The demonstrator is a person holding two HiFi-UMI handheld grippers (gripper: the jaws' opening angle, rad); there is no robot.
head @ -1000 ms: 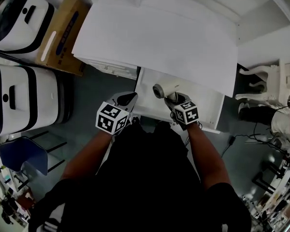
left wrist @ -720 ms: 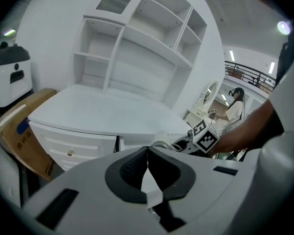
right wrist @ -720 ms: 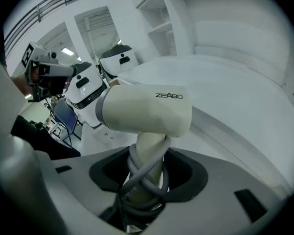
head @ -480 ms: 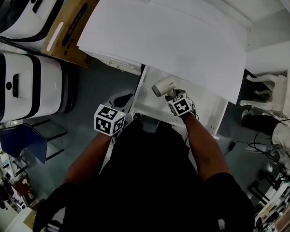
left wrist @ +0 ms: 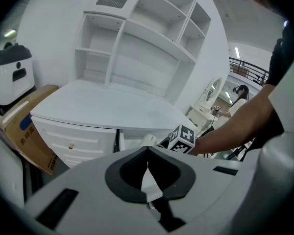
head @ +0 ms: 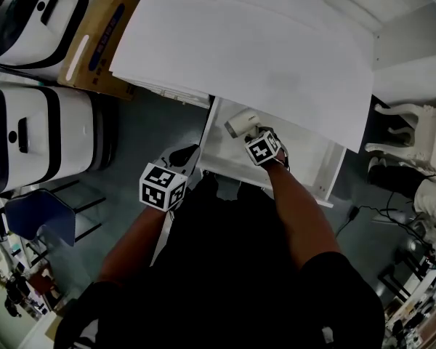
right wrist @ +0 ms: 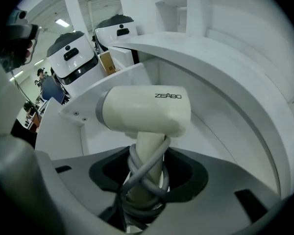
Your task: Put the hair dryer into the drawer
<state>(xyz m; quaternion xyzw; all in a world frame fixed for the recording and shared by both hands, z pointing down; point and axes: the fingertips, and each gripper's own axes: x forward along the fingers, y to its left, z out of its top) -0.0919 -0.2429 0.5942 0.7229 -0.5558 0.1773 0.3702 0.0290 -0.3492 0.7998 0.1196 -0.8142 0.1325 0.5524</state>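
Note:
A cream hair dryer (head: 237, 122) with its grey cord wound round the handle hangs over the open white drawer (head: 327, 171) under the desk top (head: 261, 57). My right gripper (head: 253, 134) is shut on the handle. In the right gripper view the dryer body (right wrist: 144, 109) fills the middle, nozzle pointing left, with the drawer's inner floor (right wrist: 213, 131) below it. My left gripper (head: 183, 154) hangs by the drawer's left front corner, apart from it, shut and holding nothing. In the left gripper view its jaws (left wrist: 148, 173) meet, with the right gripper's marker cube (left wrist: 182, 137) beyond.
Two white and black machines (head: 36, 133) and a cardboard box (head: 98, 38) stand left of the desk. A blue chair (head: 36, 220) is at lower left, a white chair (head: 407, 133) at right. Closed drawers (left wrist: 71, 143) sit left of the open one.
My right gripper has carried the hair dryer up and away from me, further in over the open drawer. My left gripper has drawn back a little toward me.

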